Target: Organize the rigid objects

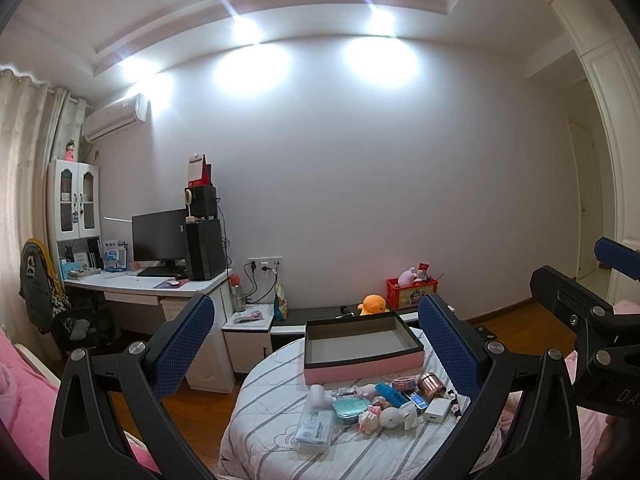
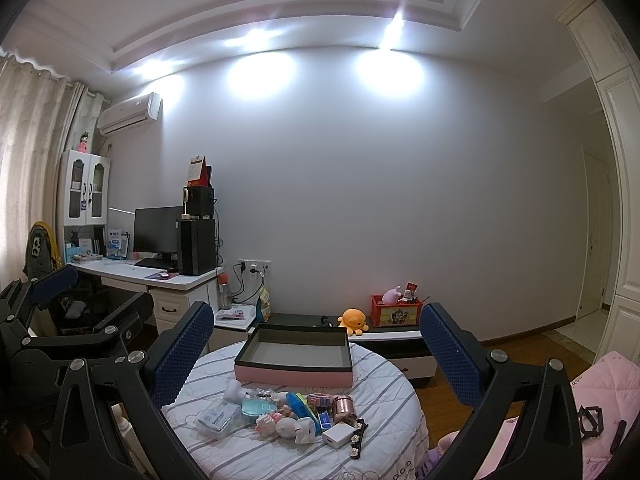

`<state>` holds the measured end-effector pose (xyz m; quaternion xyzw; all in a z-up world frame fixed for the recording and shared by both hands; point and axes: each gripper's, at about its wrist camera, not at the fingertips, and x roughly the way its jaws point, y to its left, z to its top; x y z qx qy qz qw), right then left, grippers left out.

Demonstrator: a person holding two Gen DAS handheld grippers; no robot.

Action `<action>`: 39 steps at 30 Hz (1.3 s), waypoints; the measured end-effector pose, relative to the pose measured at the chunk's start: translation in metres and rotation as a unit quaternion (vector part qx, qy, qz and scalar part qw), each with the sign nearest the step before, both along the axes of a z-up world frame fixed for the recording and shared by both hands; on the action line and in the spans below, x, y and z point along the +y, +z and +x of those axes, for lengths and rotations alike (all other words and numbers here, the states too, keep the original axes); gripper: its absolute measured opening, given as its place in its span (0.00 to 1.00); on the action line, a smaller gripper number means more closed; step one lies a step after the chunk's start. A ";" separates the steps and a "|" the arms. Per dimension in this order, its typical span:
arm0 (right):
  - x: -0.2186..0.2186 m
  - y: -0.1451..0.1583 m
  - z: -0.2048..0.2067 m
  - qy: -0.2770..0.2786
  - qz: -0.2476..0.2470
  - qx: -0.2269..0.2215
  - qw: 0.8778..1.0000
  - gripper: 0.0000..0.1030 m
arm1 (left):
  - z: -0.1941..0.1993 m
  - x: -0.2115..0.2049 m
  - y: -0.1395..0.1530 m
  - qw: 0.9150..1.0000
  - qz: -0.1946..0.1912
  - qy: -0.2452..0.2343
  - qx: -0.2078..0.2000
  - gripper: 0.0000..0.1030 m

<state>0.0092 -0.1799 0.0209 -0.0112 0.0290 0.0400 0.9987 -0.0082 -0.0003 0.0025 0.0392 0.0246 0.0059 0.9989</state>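
Blue-padded fingers of the left hand-held gripper point(image 1: 316, 350) stand wide apart and hold nothing; the right hand-held gripper point(image 2: 316, 354) is spread the same way, also with nothing in it. Both hover above a round table point(image 2: 384, 460) with a striped cover. On it, a pink box point(image 2: 294, 354) sits open, and just before it lies a pile of small objects point(image 2: 296, 414).

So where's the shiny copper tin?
The copper tin sits on the striped table, right side of the pile, before the pink box, beside the white charger.
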 end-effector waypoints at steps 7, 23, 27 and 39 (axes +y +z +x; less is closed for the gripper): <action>0.000 -0.001 0.000 0.000 -0.001 -0.001 1.000 1.00 | 0.000 0.000 0.001 1.000 0.001 0.000 -0.001 1.00; 0.000 -0.001 0.000 -0.001 -0.004 -0.001 1.000 1.00 | -0.004 -0.001 0.001 1.000 0.003 0.000 -0.001 1.00; -0.001 -0.001 0.000 -0.001 -0.004 0.000 1.000 1.00 | -0.004 0.000 0.001 1.000 0.003 0.000 -0.001 1.00; -0.003 -0.007 0.005 -0.001 -0.006 0.008 1.000 1.00 | 0.000 -0.002 0.000 1.000 0.004 -0.001 0.004 1.00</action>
